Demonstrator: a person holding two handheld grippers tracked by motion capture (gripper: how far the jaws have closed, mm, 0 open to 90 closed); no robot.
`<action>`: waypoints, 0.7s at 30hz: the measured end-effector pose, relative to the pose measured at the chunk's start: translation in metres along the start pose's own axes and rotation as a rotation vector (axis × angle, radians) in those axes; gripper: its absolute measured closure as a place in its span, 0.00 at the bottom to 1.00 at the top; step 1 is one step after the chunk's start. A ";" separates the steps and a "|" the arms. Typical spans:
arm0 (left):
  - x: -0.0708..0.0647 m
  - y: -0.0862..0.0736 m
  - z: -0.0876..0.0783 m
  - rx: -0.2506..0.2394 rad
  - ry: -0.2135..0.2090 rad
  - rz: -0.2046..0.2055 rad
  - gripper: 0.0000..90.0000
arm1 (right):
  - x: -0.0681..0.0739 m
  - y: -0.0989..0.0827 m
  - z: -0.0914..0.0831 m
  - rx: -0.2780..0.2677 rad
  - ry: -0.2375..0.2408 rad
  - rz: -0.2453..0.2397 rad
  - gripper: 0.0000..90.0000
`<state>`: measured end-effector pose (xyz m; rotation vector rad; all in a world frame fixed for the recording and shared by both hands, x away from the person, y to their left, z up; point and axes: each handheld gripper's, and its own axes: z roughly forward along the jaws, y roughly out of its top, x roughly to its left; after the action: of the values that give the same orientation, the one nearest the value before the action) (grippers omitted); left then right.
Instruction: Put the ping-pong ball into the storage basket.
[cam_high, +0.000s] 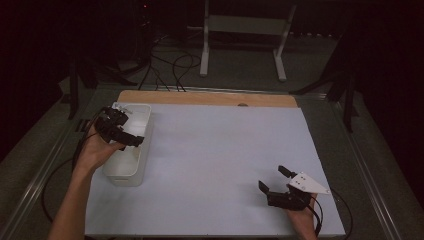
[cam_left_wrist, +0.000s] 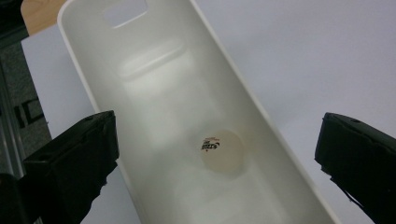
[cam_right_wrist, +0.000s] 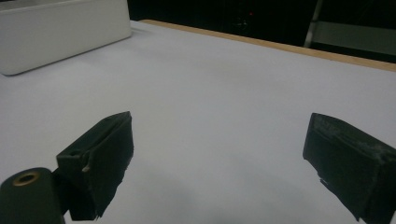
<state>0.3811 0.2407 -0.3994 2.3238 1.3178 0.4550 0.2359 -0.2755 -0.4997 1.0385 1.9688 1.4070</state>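
The left gripper (cam_left_wrist: 217, 149) hangs wide open over a ball (cam_left_wrist: 221, 150) in the bin (cam_high: 142, 150), while the right gripper (cam_high: 274, 180), fingers spread and empty, rests on the table (cam_high: 225, 150).

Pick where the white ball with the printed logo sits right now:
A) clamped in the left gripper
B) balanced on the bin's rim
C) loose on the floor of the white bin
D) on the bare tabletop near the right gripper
C: the ball rests inside the white bin, below the open left gripper.
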 end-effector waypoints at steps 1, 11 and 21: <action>-0.001 0.000 -0.001 -0.009 -0.002 0.002 0.00 | 0.000 0.000 0.000 0.000 0.000 0.000 0.09; -0.007 0.002 -0.003 -0.069 -0.021 0.034 0.00 | 0.000 0.000 0.000 -0.005 -0.002 0.002 0.09; -0.013 0.001 -0.005 -0.127 -0.037 0.048 0.00 | -0.001 0.000 -0.001 -0.007 -0.004 0.004 0.09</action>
<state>0.3732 0.2302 -0.3951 2.2522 1.1835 0.4938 0.2359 -0.2767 -0.4994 1.0411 1.9588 1.4123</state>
